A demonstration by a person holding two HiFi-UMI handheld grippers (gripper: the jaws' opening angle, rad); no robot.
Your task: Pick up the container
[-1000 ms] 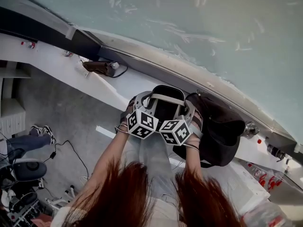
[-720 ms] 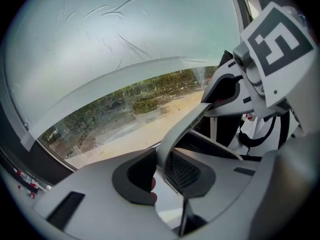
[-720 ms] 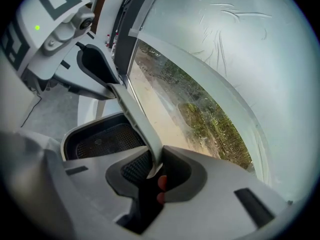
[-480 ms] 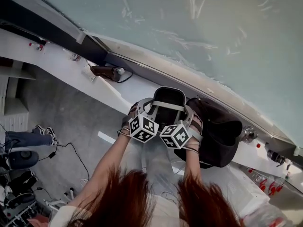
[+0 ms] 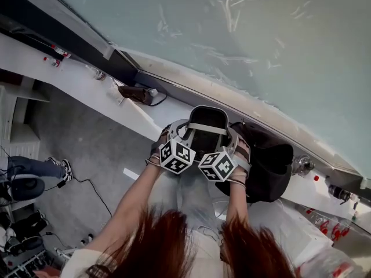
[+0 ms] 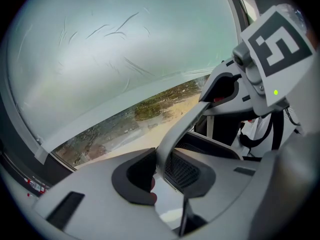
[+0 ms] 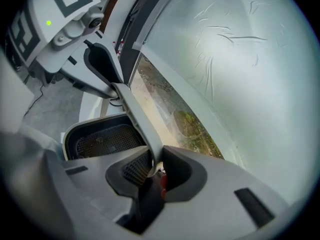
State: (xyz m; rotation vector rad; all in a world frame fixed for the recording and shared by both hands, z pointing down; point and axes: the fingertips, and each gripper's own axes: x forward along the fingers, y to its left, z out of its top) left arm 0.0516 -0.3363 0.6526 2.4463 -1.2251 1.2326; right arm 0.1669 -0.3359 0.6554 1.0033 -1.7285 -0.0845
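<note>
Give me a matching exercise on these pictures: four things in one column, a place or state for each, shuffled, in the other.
1 handle
2 container
3 dark bag
4 brown object

A on the white ledge
B mesh floor inside
C clamped by left claw and right claw
D right of the container, head view

Pairs: 1-C, 2-B, 3-D, 4-A

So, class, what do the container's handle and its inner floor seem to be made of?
The handle is a smooth, matte, pale grey strip: probably moulded plastic, possibly painted metal. The inner floor of the container is a dark, fine open grid, likely coated metal mesh. Its walls look dark and dull; material unclear.
</note>
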